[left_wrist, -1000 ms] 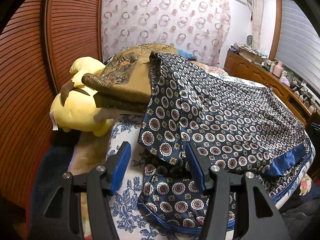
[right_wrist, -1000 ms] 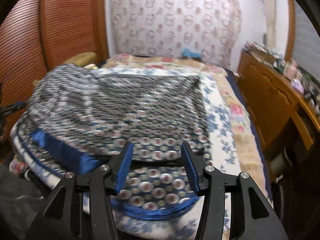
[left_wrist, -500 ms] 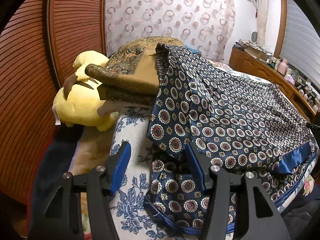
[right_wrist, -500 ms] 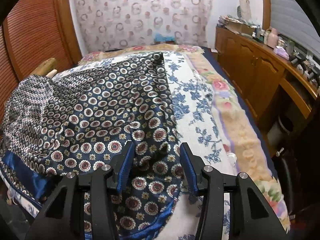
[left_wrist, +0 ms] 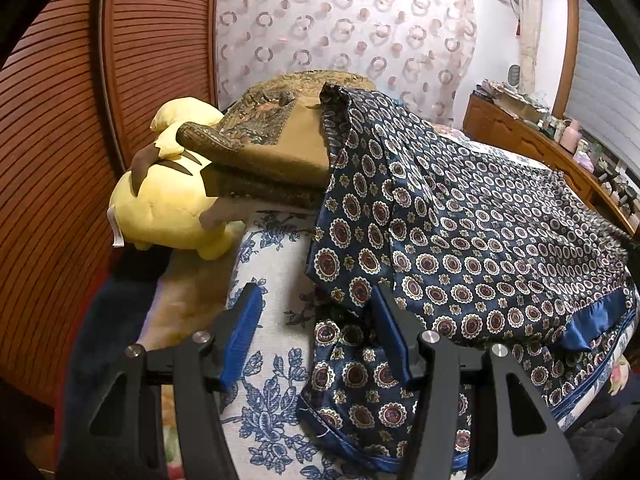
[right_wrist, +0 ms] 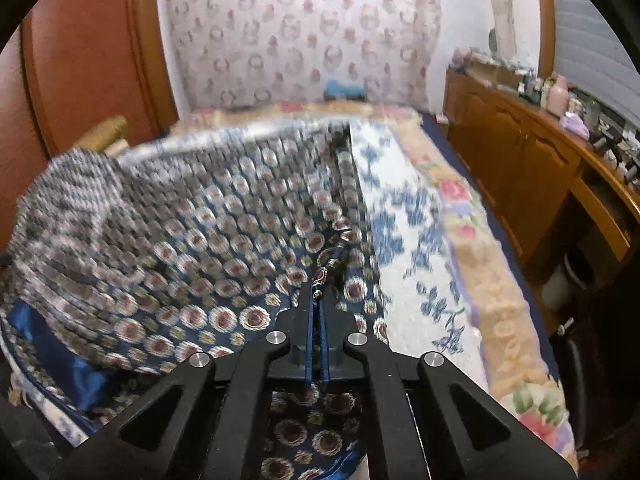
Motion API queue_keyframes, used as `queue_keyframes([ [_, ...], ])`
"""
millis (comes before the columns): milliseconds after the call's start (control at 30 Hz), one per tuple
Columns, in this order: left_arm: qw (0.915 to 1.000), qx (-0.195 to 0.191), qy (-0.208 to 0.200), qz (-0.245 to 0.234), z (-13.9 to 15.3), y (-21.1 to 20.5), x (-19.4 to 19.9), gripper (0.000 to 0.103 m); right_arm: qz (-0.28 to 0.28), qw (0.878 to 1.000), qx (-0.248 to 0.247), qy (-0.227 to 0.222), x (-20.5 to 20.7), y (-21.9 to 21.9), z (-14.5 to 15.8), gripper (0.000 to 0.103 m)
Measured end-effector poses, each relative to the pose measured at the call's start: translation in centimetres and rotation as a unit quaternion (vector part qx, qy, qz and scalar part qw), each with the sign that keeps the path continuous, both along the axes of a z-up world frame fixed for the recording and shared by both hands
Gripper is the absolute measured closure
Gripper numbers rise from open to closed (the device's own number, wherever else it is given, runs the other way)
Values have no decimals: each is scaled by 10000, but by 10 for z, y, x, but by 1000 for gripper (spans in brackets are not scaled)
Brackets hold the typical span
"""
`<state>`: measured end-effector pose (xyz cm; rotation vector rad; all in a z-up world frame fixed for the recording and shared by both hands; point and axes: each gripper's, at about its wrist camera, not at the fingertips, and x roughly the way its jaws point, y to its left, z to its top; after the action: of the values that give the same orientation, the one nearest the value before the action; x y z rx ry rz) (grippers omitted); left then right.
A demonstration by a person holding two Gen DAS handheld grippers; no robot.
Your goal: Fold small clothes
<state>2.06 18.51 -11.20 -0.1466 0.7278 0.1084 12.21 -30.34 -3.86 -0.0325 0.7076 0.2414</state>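
Two jaws of your right gripper [right_wrist: 317, 294] are pressing together on a pinched ridge of the navy medallion-print garment [right_wrist: 224, 248], having just been closing; a small tuft of the silky cloth is sticking out past the tips. Your left gripper [left_wrist: 316, 320] is hanging with its jaws apart, one blue pad over the bare bedspread and the other lying against the garment's near edge, nothing clamped between them.

You are working over a bed, and the garment [left_wrist: 460, 240] is lying spread across its blue-and-white floral bedspread [left_wrist: 272, 392], with a plain glossy blue band [left_wrist: 596, 316] showing along its lower right hem in the left wrist view. Its far left corner is draping up over a stack of brown patterned cushions [left_wrist: 276, 148], which are resting on a yellow plush toy [left_wrist: 168, 204] at the bed's left side. Beside the toy, a slatted wooden door [left_wrist: 80, 128] is closing off the left. Along the right, a wooden sideboard [right_wrist: 532, 168] crowded with small items is running toward the back wall, where a patterned curtain [left_wrist: 344, 32] is hanging. Much of the right wrist view is blurring.
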Motion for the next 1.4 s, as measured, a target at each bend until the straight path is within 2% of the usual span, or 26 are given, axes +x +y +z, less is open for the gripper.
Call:
queue_keyframes([
  [100,9999,-42,-119,11,3,2,-3,48,-62,9997,24,-238,-14,-3,12,103],
  [200,9996,-97,-247,-48,6,3,-4,49,-69,9997,-49,-223,-17,-4,11,103],
  [233,9994,-119,-303,-117,7,3,-3,58,-66,9998,-83,-182,-16,-4,9,103],
  [333,9993,-89,-274,-227,8,0,2,71,-77,9998,-155,-112,-14,0,2,103],
  [467,9995,-5,-142,-277,4,-3,12,80,-28,9999,-100,-38,-12,1,-6,103],
  [600,9993,73,-172,-338,5,-10,10,102,-24,10000,-76,-47,-14,-1,-7,103],
  [700,9993,78,-257,-273,9,-10,5,103,-38,9999,-78,-73,-16,-3,-5,103],
  [967,9972,-205,-645,-305,37,-4,-21,103,-127,9989,-18,-459,-30,-10,14,103],
  [1133,9982,-111,-473,-351,38,0,-32,103,-112,9987,-188,-455,-42,-11,18,103],
  [1400,9990,-148,-222,-358,22,5,-31,101,-204,9990,-378,-122,-43,-15,1,103],
])
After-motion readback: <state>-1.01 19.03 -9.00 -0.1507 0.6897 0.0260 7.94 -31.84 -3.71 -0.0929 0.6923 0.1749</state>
